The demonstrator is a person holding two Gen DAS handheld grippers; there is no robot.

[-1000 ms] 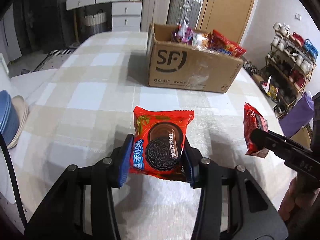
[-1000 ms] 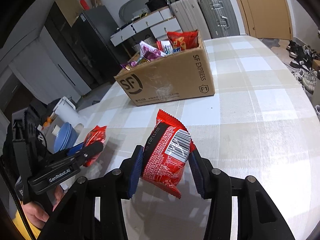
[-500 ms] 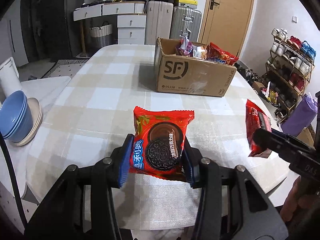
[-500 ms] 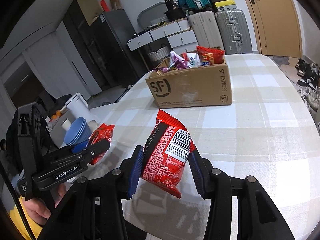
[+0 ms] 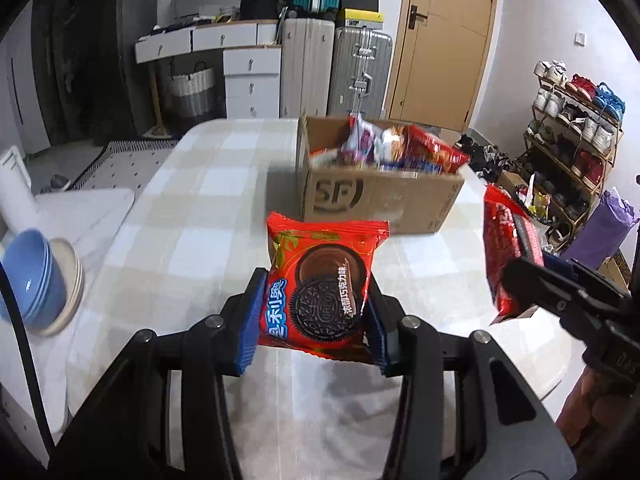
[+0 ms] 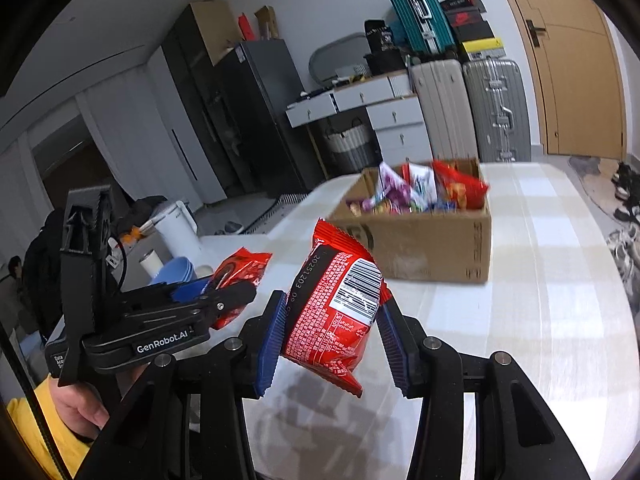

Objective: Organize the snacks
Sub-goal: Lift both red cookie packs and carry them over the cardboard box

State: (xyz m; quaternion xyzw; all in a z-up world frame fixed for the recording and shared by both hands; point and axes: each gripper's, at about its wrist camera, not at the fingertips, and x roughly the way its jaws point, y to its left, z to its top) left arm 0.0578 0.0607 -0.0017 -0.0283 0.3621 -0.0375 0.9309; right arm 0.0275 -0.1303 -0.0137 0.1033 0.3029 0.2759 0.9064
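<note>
Left gripper [image 5: 314, 314]: your jaws are clamped on the Oreo packet [image 5: 320, 294], held off the table [image 5: 192, 216].
Right gripper [image 6: 330, 336]: your jaws pinch the red snack packet [image 6: 340, 304], barcode side up, also held in the air.
Cardboard box [image 5: 380, 200]: on the table ahead, snacks heaped inside.

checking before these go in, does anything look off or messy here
Nothing looks damaged or spilled. The cardboard box is overfull, with snack packets heaped above its rim. The left gripper holds an Oreo packet flat; the right gripper pinches a red packet tilted, barcode side up, with one corner hanging below the jaws.
</note>
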